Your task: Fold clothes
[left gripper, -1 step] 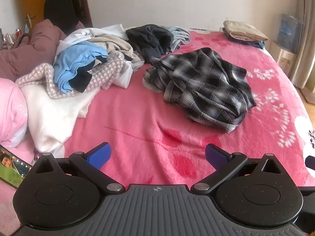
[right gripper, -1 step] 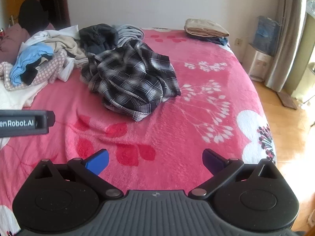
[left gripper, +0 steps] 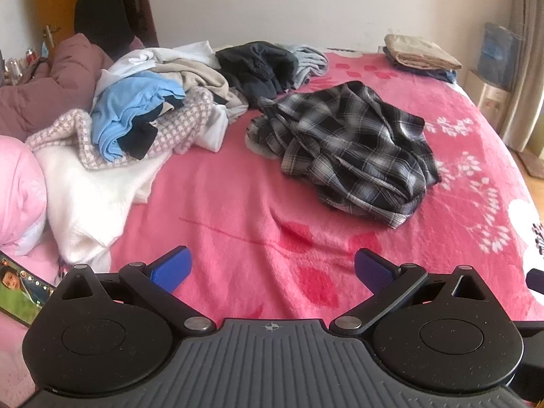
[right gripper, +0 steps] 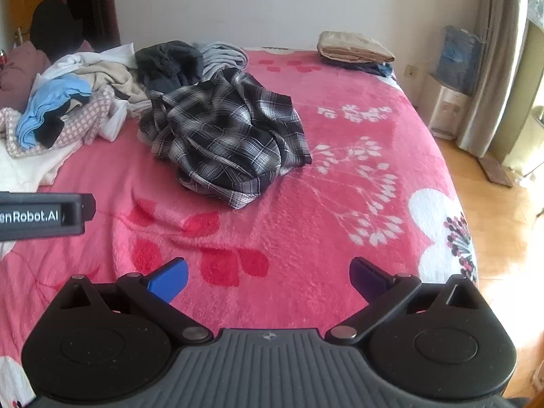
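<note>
Both grippers are spread wide with nothing between the jaws, hovering over the near edge of the bed. The left gripper and the right gripper each look out over bare pink blanket before any cloth starts.

The next thing up looks like the crumpled plaid shirt, sitting alone around the middle of the bed, well apart from both grippers. From the left gripper it's ahead and off to the right; from the right gripper it's ahead and slightly left. So it lies pretty much between them, and I'd say neither is clearly nearer.

It's too bunched up to tell any long axis, or where the collar or sleeves are.

Toward the far left corner is the unfolded pile, and the far right corner has a folded stack.
</note>
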The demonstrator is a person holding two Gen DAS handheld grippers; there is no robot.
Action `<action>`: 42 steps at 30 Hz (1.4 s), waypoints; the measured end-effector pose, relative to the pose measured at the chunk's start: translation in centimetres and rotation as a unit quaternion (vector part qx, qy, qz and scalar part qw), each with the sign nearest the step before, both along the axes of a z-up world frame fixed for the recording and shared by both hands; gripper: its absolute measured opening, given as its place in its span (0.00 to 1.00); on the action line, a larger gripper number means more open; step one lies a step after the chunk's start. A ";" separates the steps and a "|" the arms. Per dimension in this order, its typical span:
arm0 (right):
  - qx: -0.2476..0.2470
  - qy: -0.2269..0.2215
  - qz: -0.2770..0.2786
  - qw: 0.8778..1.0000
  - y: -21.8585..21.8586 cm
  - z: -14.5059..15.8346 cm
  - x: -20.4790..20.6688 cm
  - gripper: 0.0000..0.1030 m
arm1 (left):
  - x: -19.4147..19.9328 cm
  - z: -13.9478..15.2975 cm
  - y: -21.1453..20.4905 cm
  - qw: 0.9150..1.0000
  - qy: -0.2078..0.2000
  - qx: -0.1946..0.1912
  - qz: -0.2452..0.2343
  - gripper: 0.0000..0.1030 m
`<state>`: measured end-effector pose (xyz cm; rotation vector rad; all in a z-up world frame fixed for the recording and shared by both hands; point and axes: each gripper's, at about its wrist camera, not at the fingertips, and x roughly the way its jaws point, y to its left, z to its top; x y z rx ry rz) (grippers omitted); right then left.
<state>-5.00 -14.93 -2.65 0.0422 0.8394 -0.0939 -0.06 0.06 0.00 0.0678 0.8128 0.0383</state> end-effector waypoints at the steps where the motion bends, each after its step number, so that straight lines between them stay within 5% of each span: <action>1: 0.001 0.001 0.000 1.000 0.0 0.0 0.0 1.00 | -0.1 0.0 0.1 1.000 -0.002 -0.003 0.003 1.00; 24: 0.009 0.022 -0.061 0.998 -0.5 -0.1 -0.3 1.00 | -0.5 -0.5 -0.3 0.999 0.006 0.038 0.016 1.00; 42: 0.013 0.026 -0.073 0.997 -0.6 -0.3 -0.2 1.00 | -0.5 -0.5 -0.3 1.000 0.007 0.025 0.014 1.00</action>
